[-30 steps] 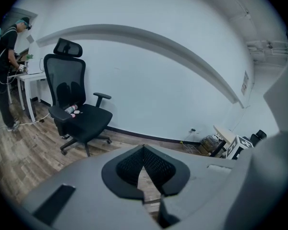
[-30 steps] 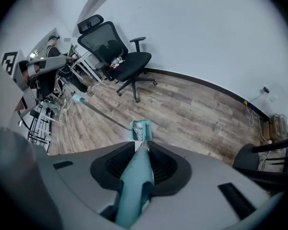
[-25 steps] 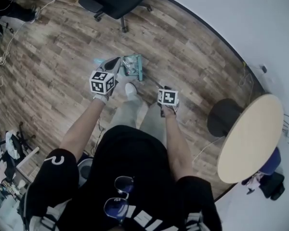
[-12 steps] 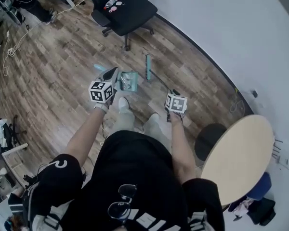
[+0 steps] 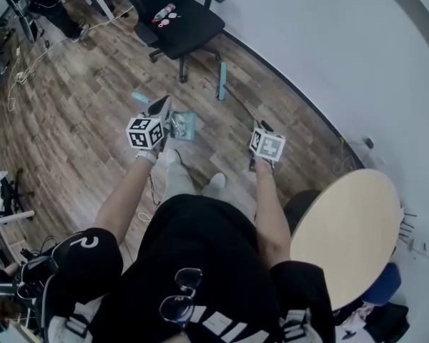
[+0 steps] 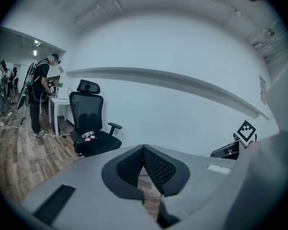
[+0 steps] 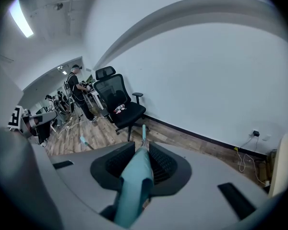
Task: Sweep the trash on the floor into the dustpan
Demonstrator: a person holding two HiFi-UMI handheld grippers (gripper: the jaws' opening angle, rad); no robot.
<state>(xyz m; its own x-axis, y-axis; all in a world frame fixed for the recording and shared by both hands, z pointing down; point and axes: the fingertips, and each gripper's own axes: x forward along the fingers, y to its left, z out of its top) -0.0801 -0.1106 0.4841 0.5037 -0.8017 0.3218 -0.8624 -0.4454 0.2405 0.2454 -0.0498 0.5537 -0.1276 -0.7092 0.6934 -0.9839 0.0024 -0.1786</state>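
The teal dustpan (image 5: pixel 182 125) lies on the wood floor just ahead of my feet, with bits of trash in it. Its teal handle end (image 5: pixel 139 97) pokes out to the left of my left gripper (image 5: pixel 160 107). That gripper hovers above the pan, and in the left gripper view its jaws (image 6: pixel 144 150) are shut with nothing between them. My right gripper (image 5: pixel 262 128) is shut on the teal broom handle (image 7: pixel 134 181). The broom head (image 5: pixel 221 90) rests on the floor to the right of the dustpan, towards the wall.
A black office chair (image 5: pixel 179 20) with small items on its seat stands ahead near the white wall (image 5: pixel 322 56). A round wooden table (image 5: pixel 347 227) is at my right. Cables (image 5: pixel 25 66) trail on the floor at the left, and a person (image 6: pixel 41 97) stands at a far desk.
The head view has tilted up towards the chair and wall. The broom head has swung away from the dustpan towards the wall. Both grippers have risen slightly.
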